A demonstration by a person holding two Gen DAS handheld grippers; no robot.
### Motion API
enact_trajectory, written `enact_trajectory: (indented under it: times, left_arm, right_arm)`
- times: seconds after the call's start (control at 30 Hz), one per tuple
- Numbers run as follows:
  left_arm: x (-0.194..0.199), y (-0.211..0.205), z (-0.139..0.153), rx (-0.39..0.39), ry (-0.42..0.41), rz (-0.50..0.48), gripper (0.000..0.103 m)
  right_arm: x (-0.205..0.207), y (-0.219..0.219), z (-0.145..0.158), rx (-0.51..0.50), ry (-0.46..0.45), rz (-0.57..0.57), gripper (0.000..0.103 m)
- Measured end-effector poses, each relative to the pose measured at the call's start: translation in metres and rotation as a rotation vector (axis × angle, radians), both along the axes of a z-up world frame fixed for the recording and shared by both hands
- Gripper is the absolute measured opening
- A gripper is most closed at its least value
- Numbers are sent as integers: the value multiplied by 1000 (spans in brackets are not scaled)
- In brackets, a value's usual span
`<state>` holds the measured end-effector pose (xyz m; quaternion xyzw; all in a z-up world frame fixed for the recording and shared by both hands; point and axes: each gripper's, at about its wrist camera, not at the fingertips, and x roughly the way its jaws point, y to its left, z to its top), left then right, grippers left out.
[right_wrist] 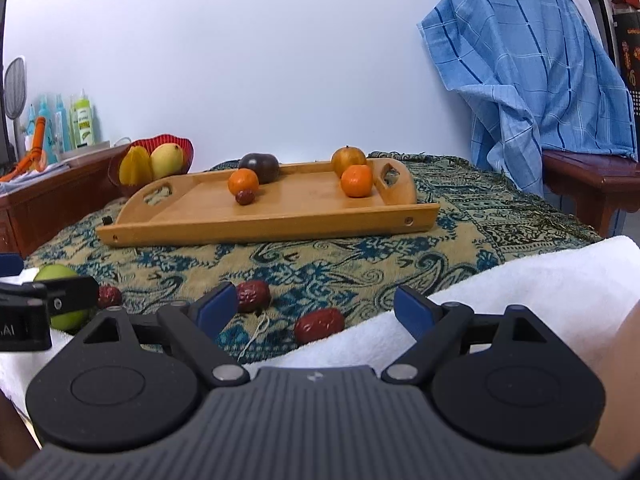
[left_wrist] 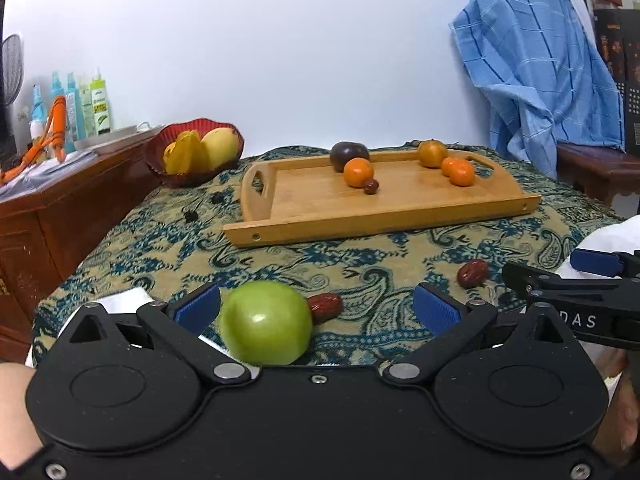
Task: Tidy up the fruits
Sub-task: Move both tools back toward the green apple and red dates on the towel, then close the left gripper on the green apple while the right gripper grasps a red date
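Left gripper (left_wrist: pixel 316 304) spread wide, green apple (left_wrist: pixel 266 323) loose between its pads; right gripper (right_wrist: pixel 316 304) likewise wide apart, red date (right_wrist: pixel 319 325) on the patterned cloth (right_wrist: pixel 340 268) between them, unclamped. Beyond, wooden tray (right_wrist: pixel 280 216) bearing oranges, dark fruit.

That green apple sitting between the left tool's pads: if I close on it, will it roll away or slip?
The green apple looks round and glossy, so the left tool, open around it, could squeeze it out forward unless the pads meet its widest part. It rests on soft patterned cloth, which probably damps rolling. It looks firm, so a moderate squeeze should not bruise it.
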<state>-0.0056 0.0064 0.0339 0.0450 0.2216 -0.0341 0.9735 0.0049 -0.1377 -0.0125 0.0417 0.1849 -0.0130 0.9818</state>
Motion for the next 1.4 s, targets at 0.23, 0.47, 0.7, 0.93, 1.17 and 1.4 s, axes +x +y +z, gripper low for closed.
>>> enact_trajectory:
  times: [0.23, 0.47, 0.7, 0.93, 1.17, 1.4]
  left_arm:
    - [12, 14, -10, -56, 28, 52, 103]
    - [27, 25, -29, -106, 117, 89, 74]
    - [32, 26, -36, -93, 130, 101, 65]
    - [37, 26, -38, -90, 135, 112, 62]
    - [38, 27, -37, -85, 135, 112, 53]
    - [38, 26, -36, -71, 133, 106, 52]
  right_arm:
    - [3, 14, -6, -68, 12, 28, 84]
    - [9, 22, -12, -137, 58, 17, 54]
    - [9, 25, -16, -177, 71, 16, 53]
    - [10, 25, -17, -173, 72, 14, 52]
    - [13, 24, -18, -163, 73, 6, 49]
    - [15, 19, -17, -149, 73, -14, 34]
